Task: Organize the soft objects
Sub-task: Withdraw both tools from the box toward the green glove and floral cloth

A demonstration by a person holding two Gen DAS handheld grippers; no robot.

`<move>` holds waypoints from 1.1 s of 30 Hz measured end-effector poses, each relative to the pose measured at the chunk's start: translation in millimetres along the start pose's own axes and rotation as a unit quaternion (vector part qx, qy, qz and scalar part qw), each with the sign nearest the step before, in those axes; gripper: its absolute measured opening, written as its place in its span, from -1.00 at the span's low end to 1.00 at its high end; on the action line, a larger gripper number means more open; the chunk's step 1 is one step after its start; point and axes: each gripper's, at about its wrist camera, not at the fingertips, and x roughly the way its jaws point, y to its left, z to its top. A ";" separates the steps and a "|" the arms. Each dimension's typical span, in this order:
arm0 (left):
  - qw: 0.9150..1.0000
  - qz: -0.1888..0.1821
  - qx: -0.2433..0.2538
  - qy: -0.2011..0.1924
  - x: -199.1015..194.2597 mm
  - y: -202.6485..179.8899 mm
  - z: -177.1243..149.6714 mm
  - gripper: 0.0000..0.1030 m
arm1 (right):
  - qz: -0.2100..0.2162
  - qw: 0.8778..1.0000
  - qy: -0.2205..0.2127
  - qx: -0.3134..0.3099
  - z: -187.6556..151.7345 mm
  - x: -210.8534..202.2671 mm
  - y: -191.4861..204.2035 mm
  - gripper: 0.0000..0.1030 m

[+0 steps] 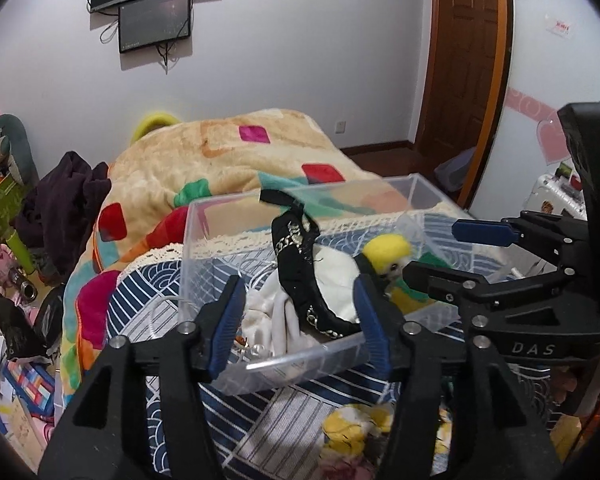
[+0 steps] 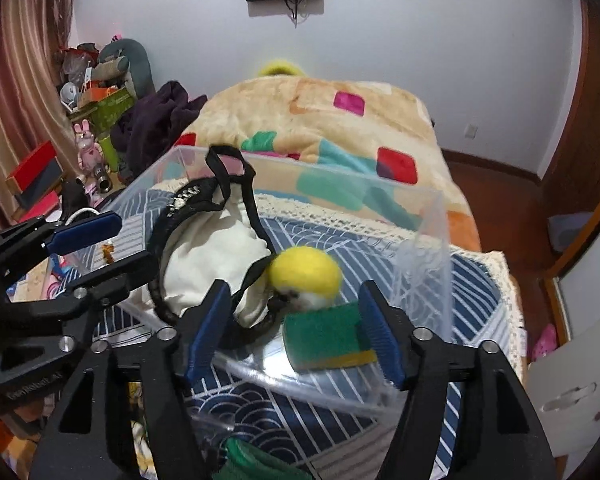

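Right wrist view: your right gripper (image 2: 296, 332) has its ribbed blue fingers (image 2: 208, 328) spread wide, holding nothing, just above the near wall of the clear plastic bin (image 2: 428, 280). Between them lies a green scouring sponge (image 2: 328, 332) with a yellow layer, touching a fuzzy yellow felt ball (image 2: 306, 270). Beside those slumps a cream cloth bag (image 2: 208, 256) edged in black braid. Your left gripper (image 1: 300, 320) hovers at the bin's other near side, fingers (image 1: 228, 316) likewise apart and empty. The bin sits on a blue wave-patterned cloth (image 2: 476, 280) over the bed, with a plush checked blanket (image 1: 220, 152) behind.
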 end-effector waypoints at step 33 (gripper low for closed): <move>0.996 -0.056 -0.011 0.068 -38.4 -16.4 -96.4 0.78 | 0.030 0.998 -0.017 0.043 -87.4 -40.6 20.6 0.65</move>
